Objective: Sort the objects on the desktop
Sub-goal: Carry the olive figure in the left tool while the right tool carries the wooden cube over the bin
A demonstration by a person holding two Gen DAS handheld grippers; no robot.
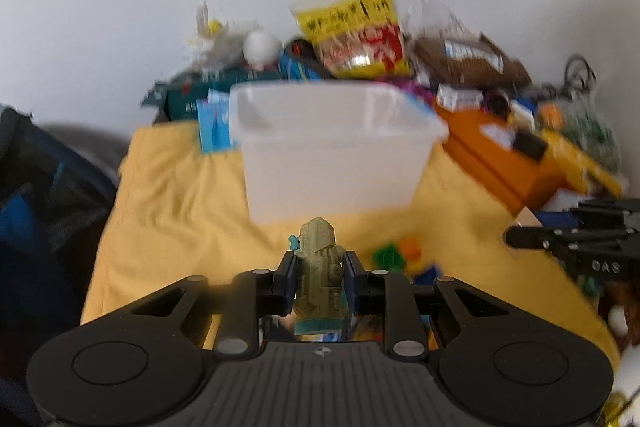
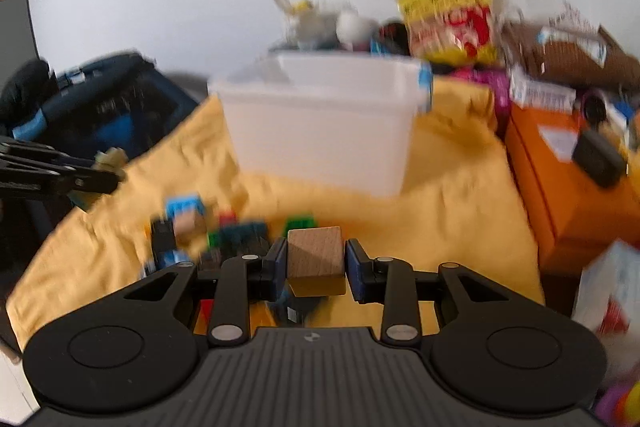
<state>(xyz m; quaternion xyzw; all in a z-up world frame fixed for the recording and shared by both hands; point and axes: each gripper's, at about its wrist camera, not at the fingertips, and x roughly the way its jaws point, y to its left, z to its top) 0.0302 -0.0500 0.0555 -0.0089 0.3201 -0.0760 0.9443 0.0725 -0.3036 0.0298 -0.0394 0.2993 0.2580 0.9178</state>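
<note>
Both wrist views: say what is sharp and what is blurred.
Left wrist: the left gripper and its figurine are sharp; bin and clutter smear. Right wrist: the right gripper and wooden block are sharp; the bin and toys blur.

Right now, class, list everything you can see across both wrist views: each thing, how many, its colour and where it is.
Toy figure: one, olive green with teal base, held between the left gripper's fingers.
Wooden block: one, tan, held between the right gripper's fingers.
Plastic bin: one, translucent white, on the cloth behind both grippers.
Cloth: one, yellow, covering the surface.
Small toy bricks: several, mixed colours, blurred, on the cloth in front of the bin.
Snack bag: one, yellow and red, behind the bin.
Orange box: one, right of the bin.
Left gripper: black, shut.
Right gripper: black, shut.
</note>
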